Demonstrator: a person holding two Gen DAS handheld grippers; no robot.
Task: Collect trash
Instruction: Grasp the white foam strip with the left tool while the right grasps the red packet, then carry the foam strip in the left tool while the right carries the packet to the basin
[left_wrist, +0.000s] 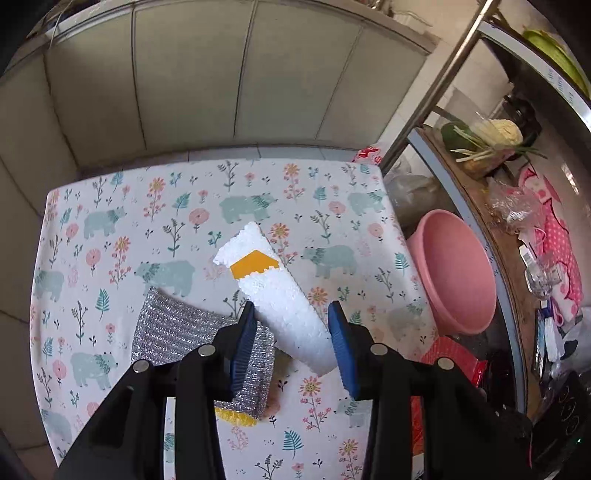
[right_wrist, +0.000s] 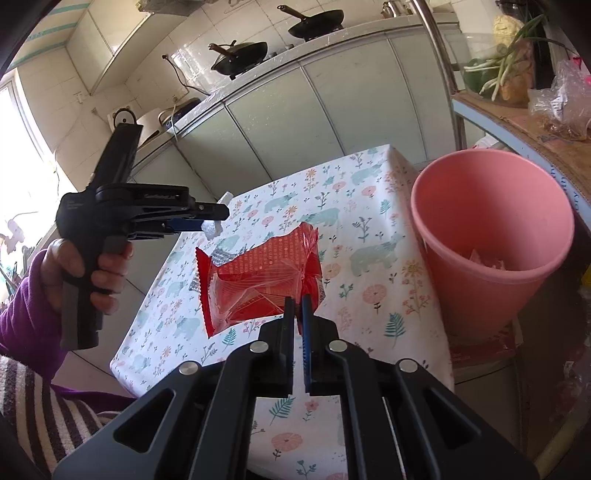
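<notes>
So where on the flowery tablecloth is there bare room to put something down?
The tablecloth is bare along its far edge by the cabinets and down its left side. The near middle is crowded: foam block, silver scouring cloth, red wrapper. The pink bin stands off the right edge.

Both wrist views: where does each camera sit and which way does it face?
Left wrist: on the left gripper, looking steeply down at the foam block between its fingers; only the fingers show.
Right wrist: on the right gripper, facing the red wrapper it pinches; a hand and purple sleeve show.
Shared: floral tablecloth, pink bin.
</notes>
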